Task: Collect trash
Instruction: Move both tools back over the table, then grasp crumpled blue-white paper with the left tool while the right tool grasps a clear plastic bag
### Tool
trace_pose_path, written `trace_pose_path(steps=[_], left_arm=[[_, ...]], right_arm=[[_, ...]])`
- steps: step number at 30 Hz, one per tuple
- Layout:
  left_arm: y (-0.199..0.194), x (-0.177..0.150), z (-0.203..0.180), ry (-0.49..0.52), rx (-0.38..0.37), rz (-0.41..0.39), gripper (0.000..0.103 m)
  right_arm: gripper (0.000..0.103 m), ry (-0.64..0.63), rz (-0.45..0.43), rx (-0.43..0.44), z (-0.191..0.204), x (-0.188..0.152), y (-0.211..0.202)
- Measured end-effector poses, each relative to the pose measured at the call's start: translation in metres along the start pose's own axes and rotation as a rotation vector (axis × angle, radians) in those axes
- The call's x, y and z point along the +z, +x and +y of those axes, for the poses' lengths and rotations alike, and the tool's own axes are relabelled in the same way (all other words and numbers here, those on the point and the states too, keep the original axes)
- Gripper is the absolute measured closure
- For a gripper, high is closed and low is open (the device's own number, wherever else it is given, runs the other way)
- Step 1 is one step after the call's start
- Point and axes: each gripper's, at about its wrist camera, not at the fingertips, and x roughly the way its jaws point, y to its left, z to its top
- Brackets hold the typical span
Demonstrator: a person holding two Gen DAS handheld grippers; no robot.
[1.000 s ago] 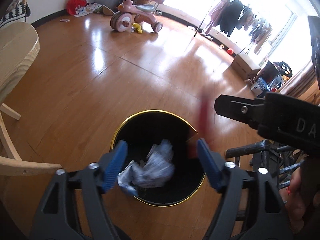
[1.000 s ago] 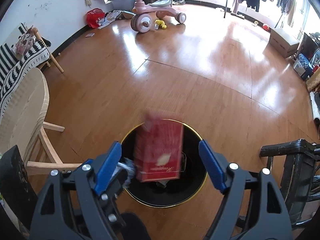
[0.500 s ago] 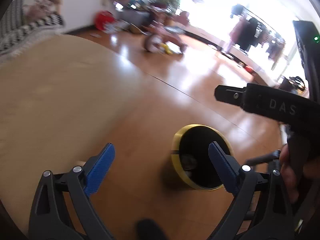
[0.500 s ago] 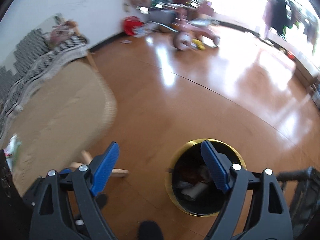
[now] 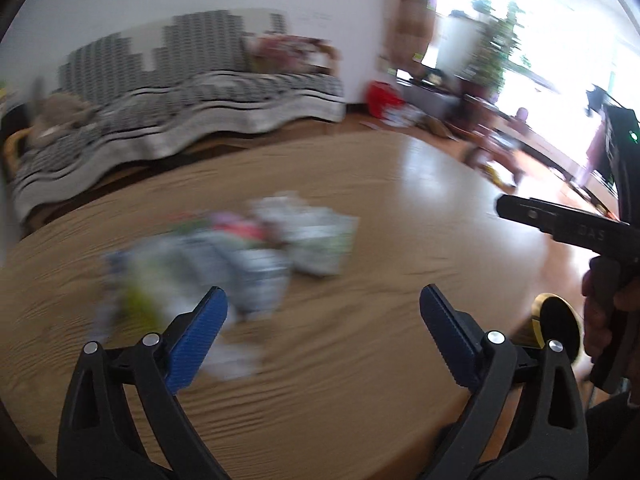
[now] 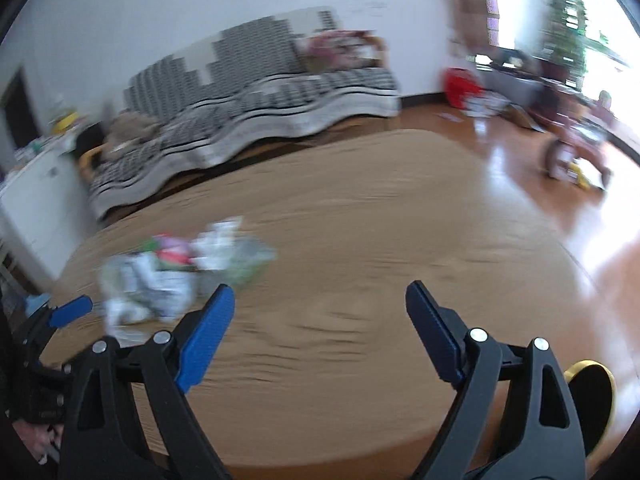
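**Both tongs empty and swung back to the pile**

The trash [image 5: 224, 264] lies in a blurred heap of crumpled wrappers and paper on the round wooden bench [image 5: 360, 380], left of centre in both views. A second ago the two tongs hung over the bin [image 5: 556, 324] with paper and a red box dropping in; now the bin sits at the lower right edge and the heap is ahead. The left tongs [image 5: 320, 336] and the right tongs [image 6: 318, 336] have just been opening and stand spread wide with nothing between them, so that load looks delivered and another pick-up is due.

The left view alone shows the hand [image 5: 608, 320] gripping the right tool at the right edge. The right view alone catches one blue tip of the left tongs at the left edge, just beside the heap, and a tricycle [image 6: 576, 148] at the right.
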Motion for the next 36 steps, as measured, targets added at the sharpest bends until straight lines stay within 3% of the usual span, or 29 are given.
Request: trace_pose_path(steps=[5, 14, 20, 28, 30, 31, 33, 35, 36], left_arm=[[-0.020, -0.023, 0.091, -0.155, 0.076, 0.013, 0.009], [-0.004, -0.036, 0.167, -0.165, 0.185, 0.068, 0.009], [0.035, -0.035, 0.188, -0.184, 0.218, 0.103, 0.009], [0.077, -0.037, 0.200, -0.190, 0.225, 0.141, 0.009], [0.083, -0.038, 0.202, -0.201, 0.230, 0.145, 0.011], [0.085, -0.038, 0.203, -0.208, 0.230, 0.147, 0.015], [0.090, -0.037, 0.205, -0.216, 0.218, 0.160, 0.027], [0.091, -0.036, 0.202, -0.211, 0.223, 0.164, 0.041], [0.091, -0.036, 0.200, -0.203, 0.228, 0.167, 0.058]], right_arm=[[0.019, -0.084, 0.035, 0.123, 0.084, -0.004, 0.040], [0.019, -0.166, 0.097, 0.259, 0.160, -0.023, 0.077], [0.019, -0.155, 0.150, 0.336, 0.187, -0.032, 0.096], [0.031, -0.140, 0.215, 0.377, 0.217, -0.041, 0.128], [0.040, -0.148, 0.228, 0.382, 0.222, -0.044, 0.134], [0.044, -0.155, 0.233, 0.375, 0.225, -0.045, 0.138], [0.067, -0.159, 0.249, 0.377, 0.229, -0.047, 0.144], [0.076, -0.162, 0.253, 0.388, 0.233, -0.048, 0.145], [0.078, -0.170, 0.245, 0.387, 0.235, -0.048, 0.143]])
